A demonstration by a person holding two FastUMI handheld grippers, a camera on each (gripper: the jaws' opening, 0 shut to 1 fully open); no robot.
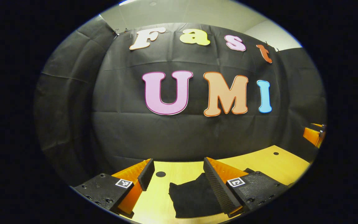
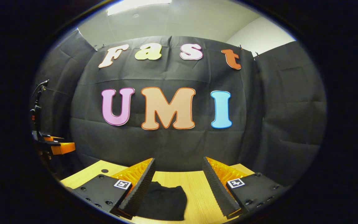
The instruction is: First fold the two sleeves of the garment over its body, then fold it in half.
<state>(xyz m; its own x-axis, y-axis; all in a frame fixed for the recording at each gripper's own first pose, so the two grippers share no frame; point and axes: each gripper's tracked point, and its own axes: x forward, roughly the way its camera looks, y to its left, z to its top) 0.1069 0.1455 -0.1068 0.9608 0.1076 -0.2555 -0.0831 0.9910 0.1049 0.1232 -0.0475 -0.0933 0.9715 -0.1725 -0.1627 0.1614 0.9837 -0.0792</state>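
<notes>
**Inspection: both tongs raised and spread, garment lying compact on the table**

From my remote station I find the left gripper held above the wooden table, its fingers spread wide with nothing between them. The right gripper is in the same condition — spread, empty, clear of the surface. In the right gripper view the other gripper shows at the far left edge, well apart.

The black garment lies on the table below and ahead of both tools. In the left gripper view it sits toward the right finger; in the right gripper view the garment sits toward the left finger, so it lies between the two tools. It reads as a small, dense bundle with no sleeve I can make out. I judge the folding largely done, though I cannot confirm the layers.

Recommendation for any remaining step: descend slowly, pinch only the top edge at its corners, lift both sides level, lay the fold down squarely — then release before withdrawing, to avoid dragging the cloth.
</notes>
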